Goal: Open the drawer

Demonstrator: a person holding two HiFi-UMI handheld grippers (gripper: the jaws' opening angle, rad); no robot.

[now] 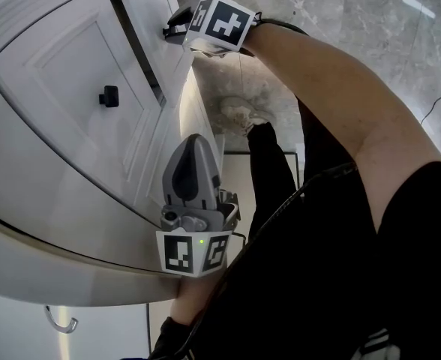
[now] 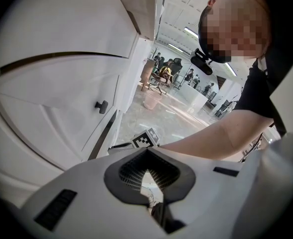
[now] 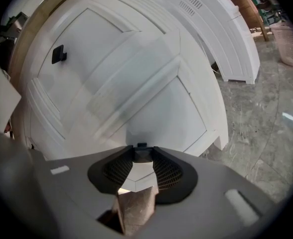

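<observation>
Open-plan workspace hall: marble floor point(image 1: 340, 21), white cabinets point(image 1: 55, 126), distant office chairs point(image 2: 161, 77), ceiling strip lights point(image 2: 189, 32).

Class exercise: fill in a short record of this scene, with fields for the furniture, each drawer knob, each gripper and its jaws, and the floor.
furniture: white cabinet with panelled drawer fronts
upper drawer: black knob, nothing touching it
right gripper: jaws closed on the lower drawer's knob
left gripper: jaws together, holding nothing
floor: grey, marble pattern
</observation>
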